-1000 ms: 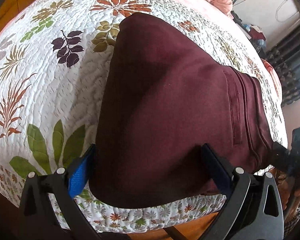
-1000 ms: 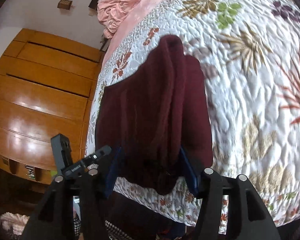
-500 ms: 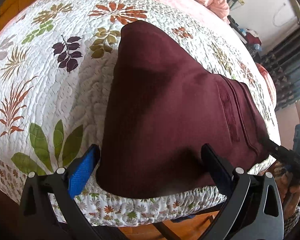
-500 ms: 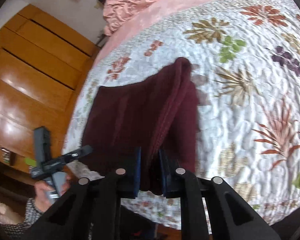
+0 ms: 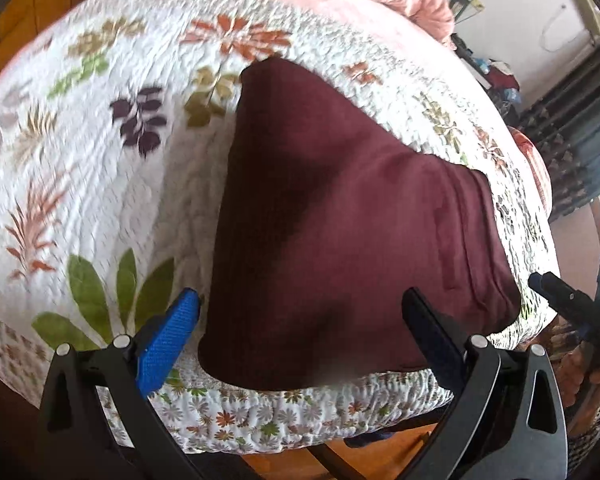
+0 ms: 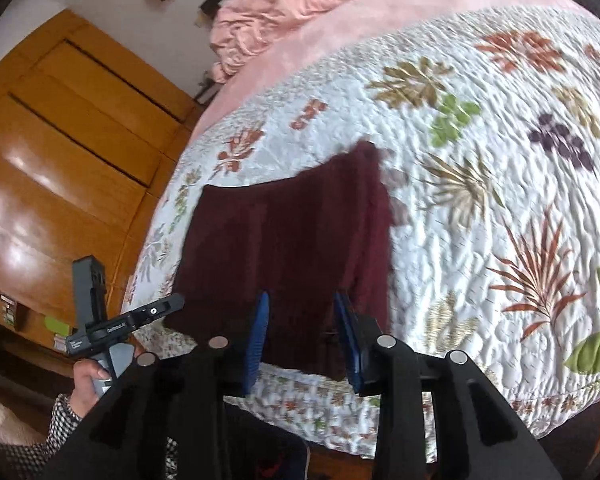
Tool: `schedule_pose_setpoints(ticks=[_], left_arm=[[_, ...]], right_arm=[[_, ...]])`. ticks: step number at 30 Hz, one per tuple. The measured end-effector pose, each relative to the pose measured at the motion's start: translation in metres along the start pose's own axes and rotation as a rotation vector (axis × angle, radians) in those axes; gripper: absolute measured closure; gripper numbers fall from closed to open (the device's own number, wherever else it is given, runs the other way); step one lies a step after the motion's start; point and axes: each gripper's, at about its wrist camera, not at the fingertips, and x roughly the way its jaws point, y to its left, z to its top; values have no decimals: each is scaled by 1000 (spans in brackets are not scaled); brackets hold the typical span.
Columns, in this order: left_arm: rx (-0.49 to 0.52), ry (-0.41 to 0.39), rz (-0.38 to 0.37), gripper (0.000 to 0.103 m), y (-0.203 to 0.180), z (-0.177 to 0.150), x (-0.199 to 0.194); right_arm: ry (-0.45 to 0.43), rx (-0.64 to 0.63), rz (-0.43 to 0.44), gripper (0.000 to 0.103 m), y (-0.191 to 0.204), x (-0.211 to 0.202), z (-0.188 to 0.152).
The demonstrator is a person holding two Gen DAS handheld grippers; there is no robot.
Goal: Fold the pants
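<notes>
The maroon pants [image 5: 340, 232] lie folded flat on the floral quilt [image 5: 100, 184], with their near edge at the bed's edge. My left gripper [image 5: 300, 316] hovers open and wide over that near edge, and nothing is between its pads. In the right wrist view the pants [image 6: 284, 240] lie behind my right gripper [image 6: 302, 320]. Its jaws are opening, a gap shows between the blue pads, and they press on no cloth. A hand holds the left gripper [image 6: 132, 292] at the left of that view.
A bunched pink blanket [image 6: 300, 4] lies at the head of the bed. Wooden wardrobe doors [image 6: 60, 128] stand to the left of the bed in the right wrist view. Dark curtains [image 5: 572, 148] and clutter fill the far right corner of the left wrist view.
The right gripper closed on the pants' near edge, then parted its jaws again and rose, rolling as it went. The left gripper stayed open and hardly moved.
</notes>
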Motion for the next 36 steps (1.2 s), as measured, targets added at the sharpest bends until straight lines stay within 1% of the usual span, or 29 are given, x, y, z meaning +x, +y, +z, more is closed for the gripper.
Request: schedule_pose_setpoints(ticks=[4,8,10,12,14,16,17,18,20,21,22,26,29,32,34,36], left_arm=[[57,0,20,3,-13,-3,1],[106,2,82,3,-18,-5,14],[119,9,102,3,-14,-6,22],[96,23,92,2,-8,-9,28],[39,27,63,2,-1,-9,30],[45,18,74,3,-5,-10,25],[58,1,90,3,-8,-10,20],[77,-20,99,3,-12,-10,13],[104,-57,98,3,-20,-10,1],[113,-81,96,3,-24,-10,-7],[118,-97,93,3,-27,-10,-14],[137,-133,91,3,-40,-12,-32],[136,-158,124,3,-45,-12,-39],[113,-171,158,3,-46,-11,-37],[96,-163,181,3,-46,-11,-33],[87,-163,198,3,-45,-9,-28]], right_arm=[[30,-35,2,68,17,12,-2],[82,-42,-63,69,15,35,-12],[94,-48,-99,75,12,43,-16],[93,-65,-125,75,11,50,-19],[89,-68,-135,75,11,53,-19],[90,-56,-129,75,10,52,-18],[91,-48,-125,74,9,52,-17],[88,-44,-119,73,10,50,-15],[81,-46,-104,66,14,44,-14],[73,-48,-99,60,17,40,-13],[64,-49,-106,58,20,36,-12],[42,-92,-162,56,33,26,-10],[33,-126,-163,56,41,27,-7],[38,-154,-162,56,42,39,-2],[59,-153,-182,55,38,49,-2],[86,-142,-175,56,30,62,-4]])
